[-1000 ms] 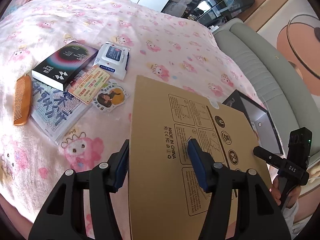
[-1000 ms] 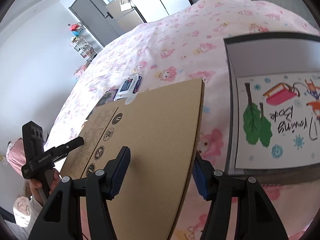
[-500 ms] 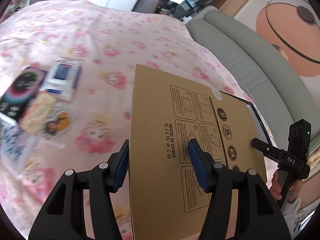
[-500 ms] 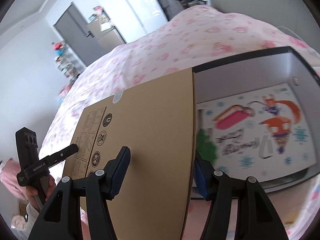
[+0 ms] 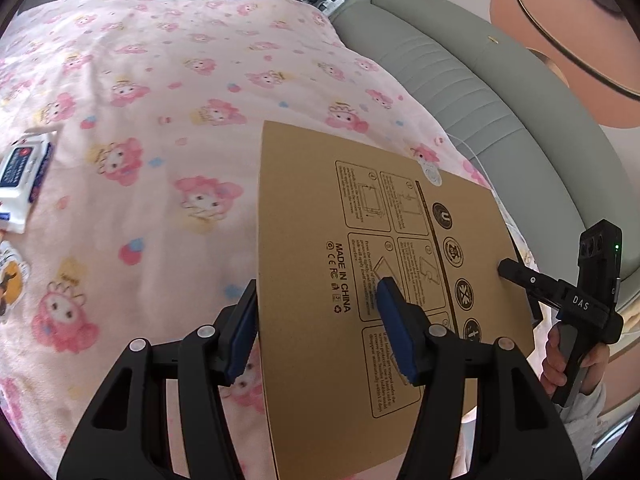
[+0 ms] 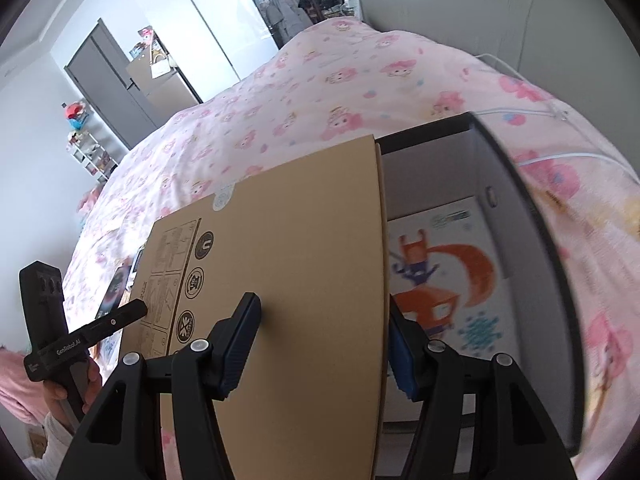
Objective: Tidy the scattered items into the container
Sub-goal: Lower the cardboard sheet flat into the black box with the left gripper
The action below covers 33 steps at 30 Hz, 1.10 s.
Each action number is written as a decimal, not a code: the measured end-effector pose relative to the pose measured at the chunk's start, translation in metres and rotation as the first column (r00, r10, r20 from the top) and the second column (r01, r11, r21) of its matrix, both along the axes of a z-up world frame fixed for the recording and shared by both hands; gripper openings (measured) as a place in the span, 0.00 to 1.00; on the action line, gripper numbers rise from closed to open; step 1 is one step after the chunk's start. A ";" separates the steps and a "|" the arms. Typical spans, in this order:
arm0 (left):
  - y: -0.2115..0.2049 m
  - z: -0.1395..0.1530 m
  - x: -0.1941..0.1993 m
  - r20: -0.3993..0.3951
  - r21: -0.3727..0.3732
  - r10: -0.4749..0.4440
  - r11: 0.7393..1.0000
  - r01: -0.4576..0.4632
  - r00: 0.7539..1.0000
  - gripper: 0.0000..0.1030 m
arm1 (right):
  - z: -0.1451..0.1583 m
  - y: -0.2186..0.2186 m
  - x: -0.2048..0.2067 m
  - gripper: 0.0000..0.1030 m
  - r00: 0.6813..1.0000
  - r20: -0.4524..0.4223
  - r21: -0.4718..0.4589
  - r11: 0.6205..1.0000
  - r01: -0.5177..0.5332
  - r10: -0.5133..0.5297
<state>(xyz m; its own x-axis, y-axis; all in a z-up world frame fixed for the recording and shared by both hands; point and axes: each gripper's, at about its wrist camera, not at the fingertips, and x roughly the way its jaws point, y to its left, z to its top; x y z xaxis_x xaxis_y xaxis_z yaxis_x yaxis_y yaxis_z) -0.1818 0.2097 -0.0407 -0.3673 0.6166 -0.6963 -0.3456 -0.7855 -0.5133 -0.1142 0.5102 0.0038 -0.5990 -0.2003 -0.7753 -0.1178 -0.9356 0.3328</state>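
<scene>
Cardboard sleeve (image 5: 360, 240) pinched in both grippers' jaws, hiding half the grey box (image 6: 536, 240), bedspread (image 5: 160, 100) blurred.

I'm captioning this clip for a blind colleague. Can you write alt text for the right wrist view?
The right gripper grips one edge of a flat brown cardboard package, carried above a pink cartoon-print bedspread beside an open dark box that holds a colourful drawing book. At far left, a hand holds the left gripper at the package's other edge.

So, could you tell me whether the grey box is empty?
Not empty: the grey box already holds a drawing book lying flat on its bottom.
</scene>
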 end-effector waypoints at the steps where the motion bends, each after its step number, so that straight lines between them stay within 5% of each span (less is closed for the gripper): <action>1: 0.008 0.002 -0.001 -0.003 -0.004 -0.011 1.000 0.011 1.000 0.58 | 0.002 0.006 0.000 0.54 1.000 -0.001 -0.001 1.000 0.006 -0.006; 16: 0.079 0.011 -0.005 -0.038 -0.098 -0.081 0.992 0.077 0.996 0.61 | 0.005 0.072 -0.002 0.55 0.998 0.015 -0.007 0.998 0.060 -0.060; 25: 0.098 0.012 0.015 -0.061 -0.216 -0.152 0.967 0.136 0.986 0.60 | 0.024 0.069 0.003 0.56 0.995 -0.027 0.087 0.991 0.099 -0.097; 26: 0.104 0.009 0.019 -0.063 -0.227 -0.178 0.961 0.160 0.982 0.53 | 0.024 0.068 0.004 0.57 0.995 -0.025 0.095 0.991 0.097 -0.095; 33: 0.128 0.000 0.035 -0.088 -0.290 -0.242 0.934 0.207 0.966 0.53 | 0.000 0.036 -0.005 0.58 0.999 0.049 0.200 0.980 -0.002 -0.008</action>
